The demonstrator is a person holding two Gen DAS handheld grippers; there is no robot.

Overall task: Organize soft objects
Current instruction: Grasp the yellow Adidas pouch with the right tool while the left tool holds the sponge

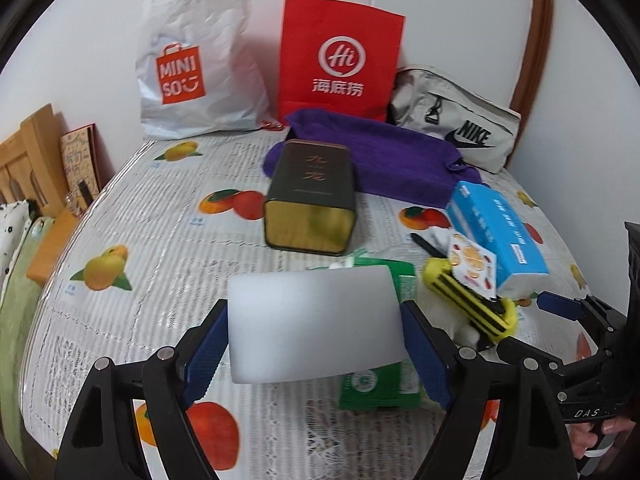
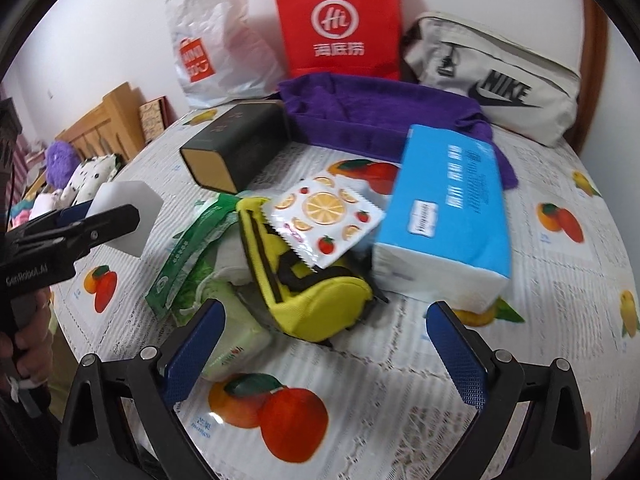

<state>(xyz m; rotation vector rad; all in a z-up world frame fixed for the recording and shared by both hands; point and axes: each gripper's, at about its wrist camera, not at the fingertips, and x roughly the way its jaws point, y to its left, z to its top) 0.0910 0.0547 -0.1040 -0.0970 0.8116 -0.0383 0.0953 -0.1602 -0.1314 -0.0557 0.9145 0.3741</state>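
White foam block (image 1: 314, 322) sits squeezed between the blue pads of the left gripper (image 1: 316, 344), lifted clear of the fruit-print tablecloth (image 1: 132, 216) and hanging just in front of the dark tea tin (image 1: 310, 196), over the green wipes packet (image 1: 378, 368). Right gripper (image 2: 326, 346) has its jaws wide apart with nothing in them, hovering on the near side of the yellow pouch (image 2: 316, 280), which is in the pile to the right of the tin along with a lemon-print sachet (image 2: 320, 220) and the blue tissue pack (image 2: 444, 216). If I were doing this, I'd keep the squeeze on that foam gentle but steady, since it looks like stuff that dents or squirts out if you pinch harder. My guess is one of the bags behind the tin is the destination, the white Miniso bag (image 1: 196, 56) or the red paper bag (image 1: 340, 52), and the red one looks stiffer, so easier to drop into one-handed. For the right side, come down over the pouch's fat middle, not the sachet lying on top of it, or that'll slide off.
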